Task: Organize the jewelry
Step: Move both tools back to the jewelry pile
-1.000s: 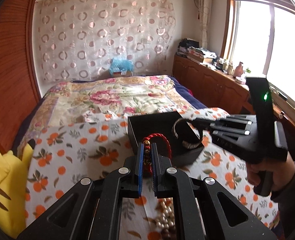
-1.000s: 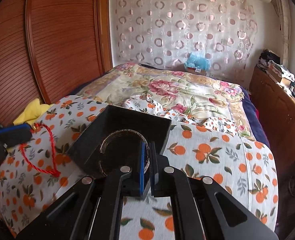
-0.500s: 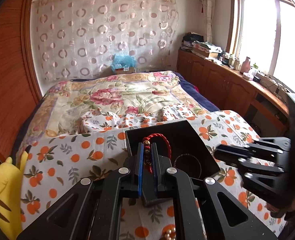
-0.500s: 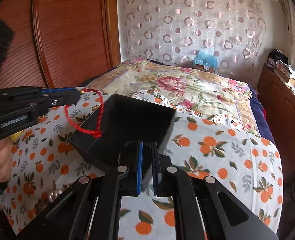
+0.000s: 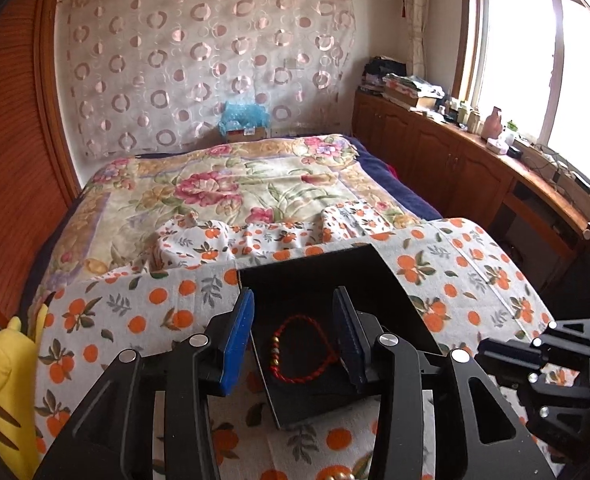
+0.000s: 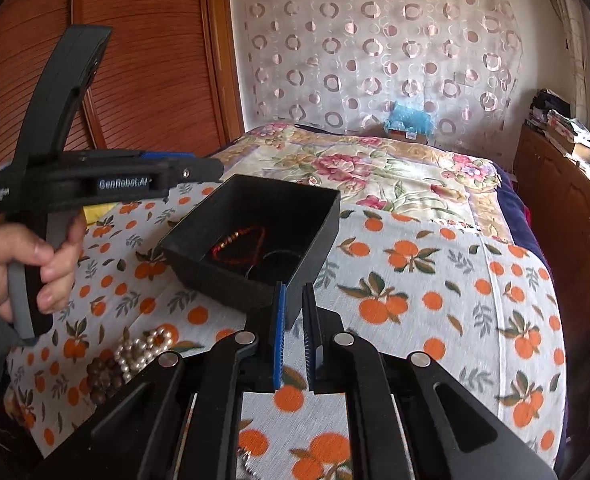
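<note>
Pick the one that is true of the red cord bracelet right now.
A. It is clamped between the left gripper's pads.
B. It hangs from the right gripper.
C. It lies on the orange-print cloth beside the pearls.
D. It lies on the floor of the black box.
D: the red cord bracelet lies flat inside the black box, and the left gripper stands open above it, its pads clear of the cord.

You can read "GenRobot.AI" in pale letters on the side of your left gripper [image 6: 199,170]; a small white mark at its rear end stays illegible
</note>
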Demonstrator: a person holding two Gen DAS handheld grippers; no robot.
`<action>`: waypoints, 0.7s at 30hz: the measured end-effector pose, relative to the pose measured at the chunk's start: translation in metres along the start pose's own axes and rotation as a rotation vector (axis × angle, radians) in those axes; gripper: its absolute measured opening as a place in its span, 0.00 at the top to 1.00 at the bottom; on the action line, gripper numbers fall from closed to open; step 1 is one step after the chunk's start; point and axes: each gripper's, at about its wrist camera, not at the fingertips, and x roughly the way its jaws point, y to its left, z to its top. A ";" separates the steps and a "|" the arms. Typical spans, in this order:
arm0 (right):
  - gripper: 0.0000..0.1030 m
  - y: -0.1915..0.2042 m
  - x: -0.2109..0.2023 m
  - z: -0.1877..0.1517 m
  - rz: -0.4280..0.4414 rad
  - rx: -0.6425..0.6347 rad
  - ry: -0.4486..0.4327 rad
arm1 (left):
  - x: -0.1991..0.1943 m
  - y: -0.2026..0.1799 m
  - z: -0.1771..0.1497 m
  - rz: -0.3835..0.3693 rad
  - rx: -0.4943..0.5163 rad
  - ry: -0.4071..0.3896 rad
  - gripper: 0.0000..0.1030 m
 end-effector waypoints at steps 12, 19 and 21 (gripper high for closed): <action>0.90 0.028 -0.044 -0.057 0.022 0.031 -0.024 | -0.067 -0.005 -0.074 -0.047 0.005 0.003 0.57; 0.82 0.051 -0.055 -0.088 0.016 0.021 -0.001 | -0.094 -0.004 -0.125 -0.038 -0.011 -0.003 0.46; 0.80 0.056 -0.059 -0.092 0.030 0.023 -0.003 | -0.099 -0.001 -0.135 -0.047 -0.036 0.000 0.46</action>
